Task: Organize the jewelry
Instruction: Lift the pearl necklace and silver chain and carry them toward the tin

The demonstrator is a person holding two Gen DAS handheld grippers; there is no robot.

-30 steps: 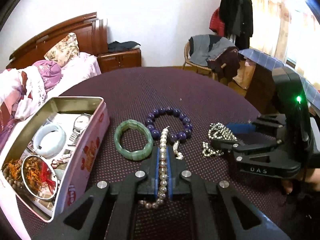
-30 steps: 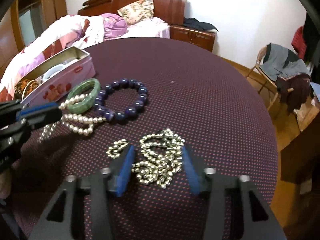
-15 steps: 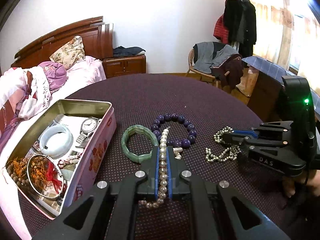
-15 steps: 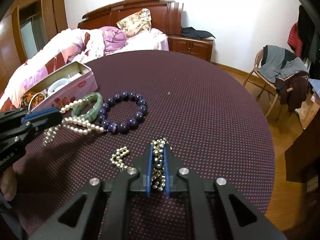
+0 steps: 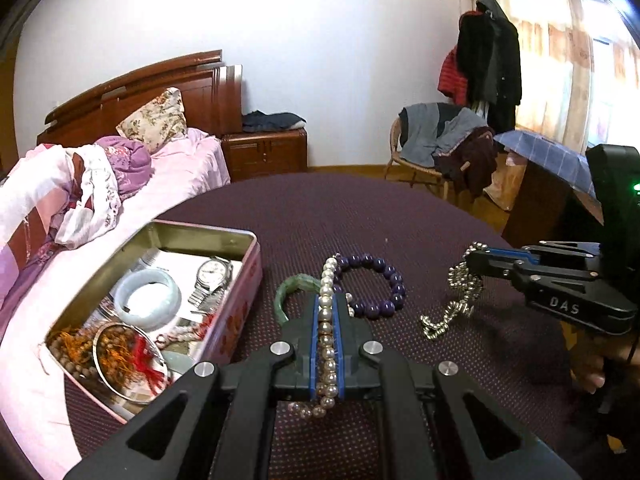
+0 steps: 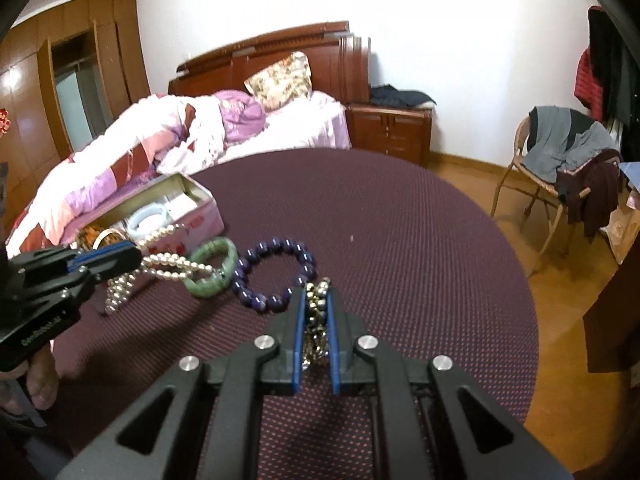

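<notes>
My left gripper [image 5: 327, 302] is shut on a white pearl necklace [image 5: 326, 344], whose loose loops hang over the table, also seen as pearl necklace [image 6: 168, 264]. To its right, my right gripper [image 6: 316, 300] is shut on a bunched silver bead chain [image 6: 316, 312]; the chain [image 5: 458, 300] dangles, its tail touching the cloth. A green stone bracelet [image 5: 286, 294] and a purple bead bracelet [image 5: 380, 288] lie flat between both grippers. The open pink tin [image 5: 236, 236] stands at the left, holding a pale jade bangle [image 5: 146, 298], a watch [image 5: 212, 274] and wooden beads.
The round table [image 6: 400, 240] wears a maroon dotted cloth. A bed [image 6: 160, 136] presses against its left edge behind the tin. A chair with clothes [image 6: 560, 160] and a wooden nightstand [image 6: 388, 128] stand beyond the far edge. A hand [image 6: 38, 376] holds the left gripper.
The right gripper shut on the silver chain and lifted it off the cloth. The left gripper rose with the pearl necklace, pulling its loops up.
</notes>
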